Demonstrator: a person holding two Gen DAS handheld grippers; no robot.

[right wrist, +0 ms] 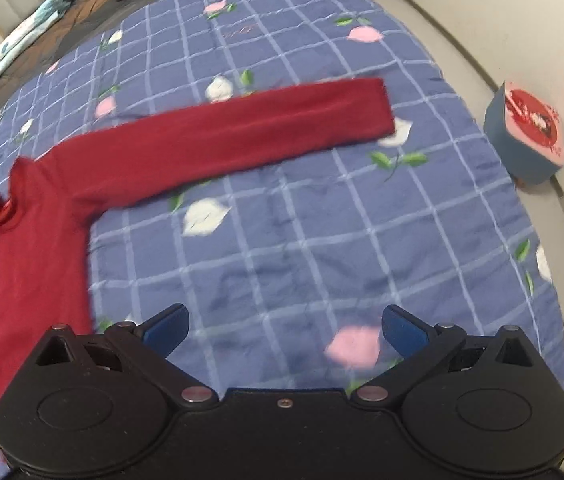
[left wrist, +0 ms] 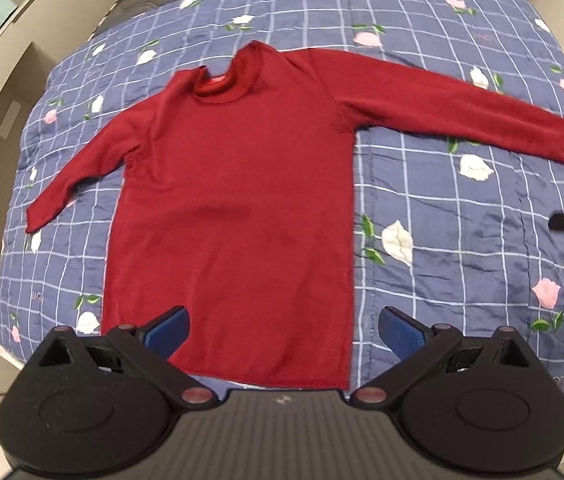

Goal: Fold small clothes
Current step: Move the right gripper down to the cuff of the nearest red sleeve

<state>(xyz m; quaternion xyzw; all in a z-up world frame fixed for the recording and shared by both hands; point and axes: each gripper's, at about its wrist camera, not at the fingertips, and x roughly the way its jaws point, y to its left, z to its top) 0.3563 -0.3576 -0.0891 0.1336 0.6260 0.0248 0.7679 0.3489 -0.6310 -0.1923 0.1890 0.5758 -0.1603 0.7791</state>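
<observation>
Basically, I had the left gripper (left wrist: pixel 283 330) and right gripper (right wrist: pixel 285 330) both spread wide and empty over the red sweater (left wrist: pixel 234 216), spread flat on the quilt (left wrist: pixel 461 272); soft, light, floppy knit, so I'd pinch a sleeve cuff (right wrist: pixel 377 108).

The left gripper (left wrist: pixel 283 330) hung with its jaws spread wide, its two blue-padded fingertips (left wrist: pixel 168 332) set well apart and nothing between them, the black linkages splayed to either side of the ribbed body at the near edge of its wrist view. The right gripper (right wrist: pixel 285 330) was held the same way, jaws wide, blue fingertips (right wrist: pixel 403 332) far apart and gripping nothing. In the left wrist view, a dark part of the right gripper showed at the right edge. Neither hand holding the tools was visible.
</observation>
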